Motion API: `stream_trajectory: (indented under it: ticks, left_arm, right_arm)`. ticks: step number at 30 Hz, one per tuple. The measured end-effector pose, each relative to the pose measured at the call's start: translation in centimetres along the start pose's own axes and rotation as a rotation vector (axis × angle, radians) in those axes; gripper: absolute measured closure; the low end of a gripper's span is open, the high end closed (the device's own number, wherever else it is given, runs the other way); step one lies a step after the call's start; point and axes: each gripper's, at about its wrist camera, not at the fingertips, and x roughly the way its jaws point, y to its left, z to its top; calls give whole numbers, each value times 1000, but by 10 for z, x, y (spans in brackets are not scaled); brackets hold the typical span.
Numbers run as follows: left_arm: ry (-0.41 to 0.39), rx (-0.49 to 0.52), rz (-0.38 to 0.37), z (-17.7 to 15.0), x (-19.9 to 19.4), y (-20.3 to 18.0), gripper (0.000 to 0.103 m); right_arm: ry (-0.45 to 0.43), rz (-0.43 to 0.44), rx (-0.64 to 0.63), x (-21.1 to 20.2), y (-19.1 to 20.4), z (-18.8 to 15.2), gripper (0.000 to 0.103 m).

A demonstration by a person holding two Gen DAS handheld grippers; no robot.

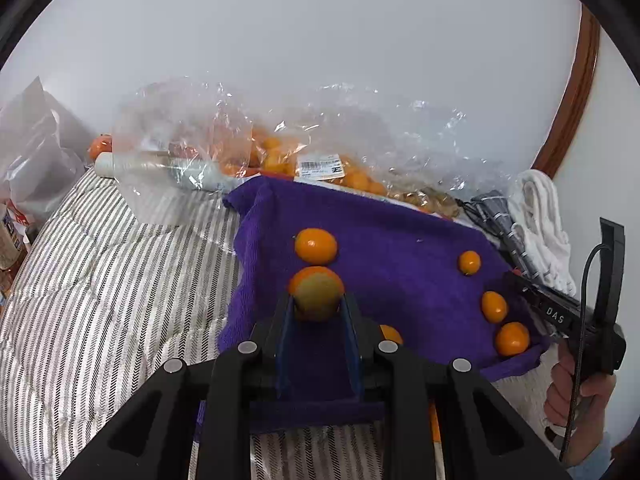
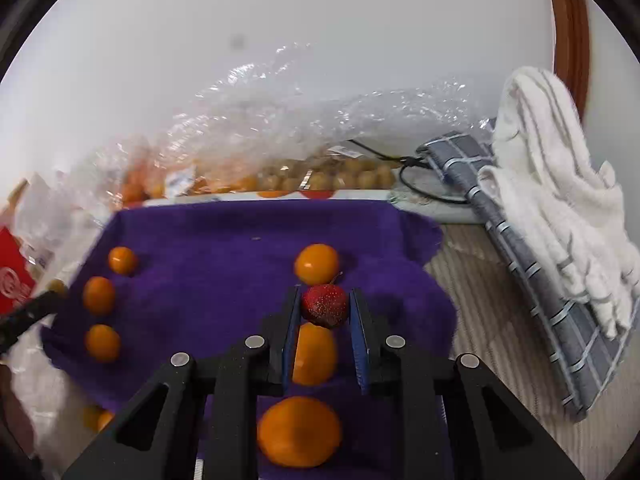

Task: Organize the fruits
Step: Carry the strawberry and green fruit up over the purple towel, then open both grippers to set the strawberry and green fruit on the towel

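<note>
A striped grey-and-white bedcover (image 1: pixel 104 272) lies under a purple towel (image 1: pixel 400 248) spread flat, with a plain pale wall (image 1: pixel 320 32) behind and a curved brown wooden edge (image 1: pixel 576 92) at the right. Along the wall sit crumpled clear plastic bags (image 1: pixel 248 136) holding small orange fruit. Only the left wrist view shows a white roll (image 1: pixel 160 168) by the bags, and a hand (image 1: pixel 576 396) holding the other gripper at the right margin. Only the right wrist view shows a red carton (image 2: pixel 12 284) at the left, a black cable (image 2: pixel 416 176) by the wall, and the full white towel (image 2: pixel 560 184) draped over a grey checked cloth (image 2: pixel 532 280). The left gripper (image 1: pixel 316 300) is clamped on an orange-and-greenish kumquat (image 1: pixel 316 292) above the towel's left part, just below a loose orange fruit (image 1: pixel 316 245) whose long axis runs sideways. The right gripper (image 2: pixel 325 306) is closed on a red strawberry (image 2: pixel 325 305), its thin stem pointing up and right, in line with three orange fruits; the one under the jaws (image 2: pixel 314 354) stands lengthwise along the fingers.
</note>
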Motion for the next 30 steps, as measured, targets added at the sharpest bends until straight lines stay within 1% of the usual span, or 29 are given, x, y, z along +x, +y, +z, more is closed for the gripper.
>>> stream_trajectory:
  ticks: [4,8,13,20,21,22,25,26,28,30]
  left_arm:
    - [29,2,3,-4,10,-1,80]
    - [46,3,-12,-7,14,-4,80]
    - [57,8,-12,-8,18,-6,80]
    - [70,23,-5,-10,23,-8,80]
    - [71,25,-8,-10,23,-9,80]
    - [72,26,-10,-10,23,-9,80]
    - [74,25,-22,-11,24,-10,80]
    - [71,29,-17,-11,24,-10,80]
    - [63,35,-12,-12,24,-11,80]
    - [57,38,-3,-12,24,-11,78]
  right_arm:
    - [-6,-26,9,8,-5,-3,79]
    - [-6,-47,36,13,-12,-7,79]
    - [17,-33,42,20,-14,-10,79]
    - [16,-27,52,19,-14,-11,79]
    - [16,-31,51,19,-14,-11,76]
    - [14,-35,50,18,-13,-11,69]
    - [-7,-34,38,12,-11,-13,55]
    - [-9,-32,32,10,-10,-13,53]
    - [-7,-27,18,6,-6,-13,44]
    - [2,-4,28,2,-2,-12,42]
